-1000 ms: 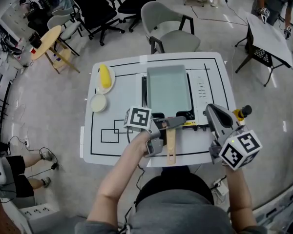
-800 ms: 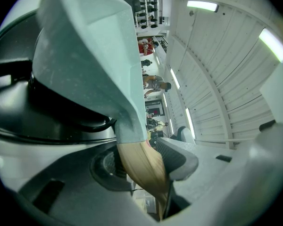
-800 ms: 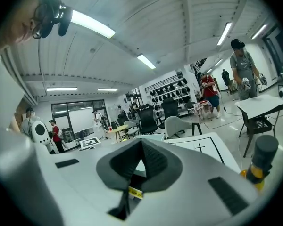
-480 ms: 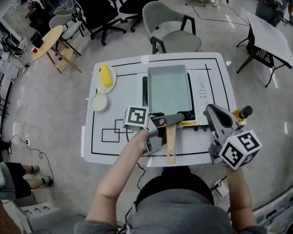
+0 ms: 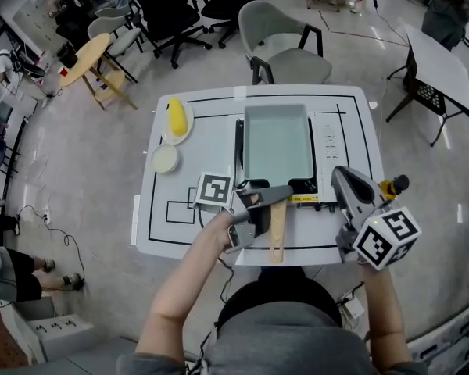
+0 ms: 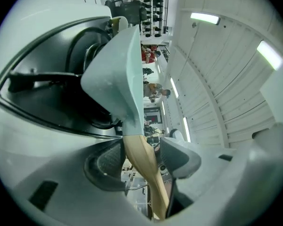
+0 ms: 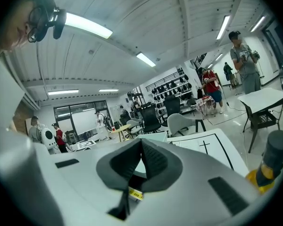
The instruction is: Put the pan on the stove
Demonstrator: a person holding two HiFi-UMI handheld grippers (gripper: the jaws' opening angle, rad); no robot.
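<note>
**Pan Seated on Stove; Left Fingers Released**

My left gripper (image 5: 272,200) sits just in front of the stove (image 5: 238,155). Its fingers have just been opening and now stand apart, with the wooden handle (image 5: 277,234) between them, not clamped. The pan (image 5: 276,143) rests flat on the stove, its handle pointing toward me. My right gripper (image 7: 141,149) hangs at the stove's front right corner, fingers pressed together, holding nothing.

pale rectangular pan (image 5: 276,143) sits on black stove (image 5: 305,186).
</note>
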